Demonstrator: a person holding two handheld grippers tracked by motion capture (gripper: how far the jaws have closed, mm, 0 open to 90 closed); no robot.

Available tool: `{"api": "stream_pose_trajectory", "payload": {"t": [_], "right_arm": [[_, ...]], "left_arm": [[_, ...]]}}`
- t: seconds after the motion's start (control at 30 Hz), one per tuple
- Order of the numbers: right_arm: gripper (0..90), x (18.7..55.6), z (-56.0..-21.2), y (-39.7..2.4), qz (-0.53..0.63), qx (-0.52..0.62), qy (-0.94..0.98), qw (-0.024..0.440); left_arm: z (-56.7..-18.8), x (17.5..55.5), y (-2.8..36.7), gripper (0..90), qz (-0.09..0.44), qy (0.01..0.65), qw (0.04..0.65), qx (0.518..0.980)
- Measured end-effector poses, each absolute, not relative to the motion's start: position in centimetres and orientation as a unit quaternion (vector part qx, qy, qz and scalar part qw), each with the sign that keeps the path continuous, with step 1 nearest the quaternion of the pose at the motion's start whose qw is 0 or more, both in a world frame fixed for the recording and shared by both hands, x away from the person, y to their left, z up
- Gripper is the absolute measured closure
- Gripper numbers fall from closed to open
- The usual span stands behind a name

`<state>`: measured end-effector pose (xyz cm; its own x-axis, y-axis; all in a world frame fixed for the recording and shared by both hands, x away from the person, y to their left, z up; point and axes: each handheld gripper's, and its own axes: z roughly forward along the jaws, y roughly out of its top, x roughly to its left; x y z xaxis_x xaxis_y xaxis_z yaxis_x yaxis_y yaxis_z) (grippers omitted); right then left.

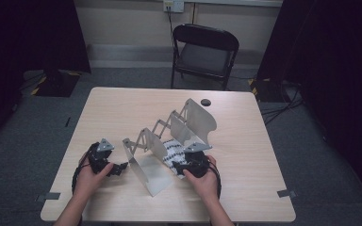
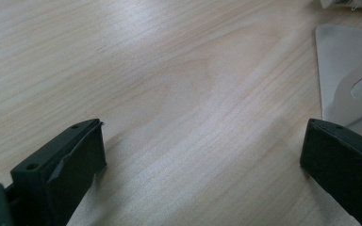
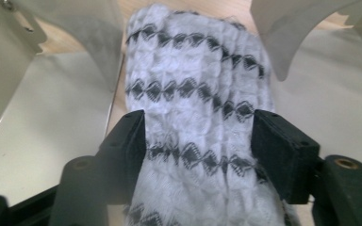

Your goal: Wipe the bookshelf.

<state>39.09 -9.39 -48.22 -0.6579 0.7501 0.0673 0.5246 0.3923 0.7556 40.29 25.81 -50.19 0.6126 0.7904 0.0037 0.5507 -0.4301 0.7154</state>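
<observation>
We see the right gripper [image 3: 198, 141] with its jaws around the folded white-and-black cloth [image 3: 193, 94] lying between two plates of the metal rack [image 1: 169, 136] on the table [image 1: 122, 108], while the left gripper [image 1: 115, 168] rests nearby, jaws wide apart.

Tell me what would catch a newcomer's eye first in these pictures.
First, the metal accordion-style divider rack spread diagonally across the middle of the wooden table, its plates standing upright. Next, the white cloth with black diamond bands lying between two plates, with the right gripper straddling it, jaws at either side. The left gripper sits open over bare wood beside the rack's near end.
</observation>
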Motion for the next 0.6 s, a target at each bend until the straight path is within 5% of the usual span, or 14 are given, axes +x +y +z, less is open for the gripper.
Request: {"api": "stream_pose_trajectory", "payload": {"t": [0.13, 0.33, 0.6], "right_arm": [[34.5, 38.9, -49.5, -9.1, 0.383, 0.386, 0.825, 0.153], [71.0, 39.2, -49.2, -9.7, 0.381, 0.391, 0.826, 0.140], [75.6, 39.3, -47.4, -10.4, 0.389, 0.387, 0.823, 0.147]], "left_arm": [[-50.2, 40.3, 25.8, 0.2, 0.172, 0.405, 0.348, 0.828], [-50.2, 40.3, 25.8, 0.2, 0.172, 0.405, 0.348, 0.828], [-50.2, 40.3, 25.8, 0.2, 0.171, 0.406, 0.349, 0.827]]}}
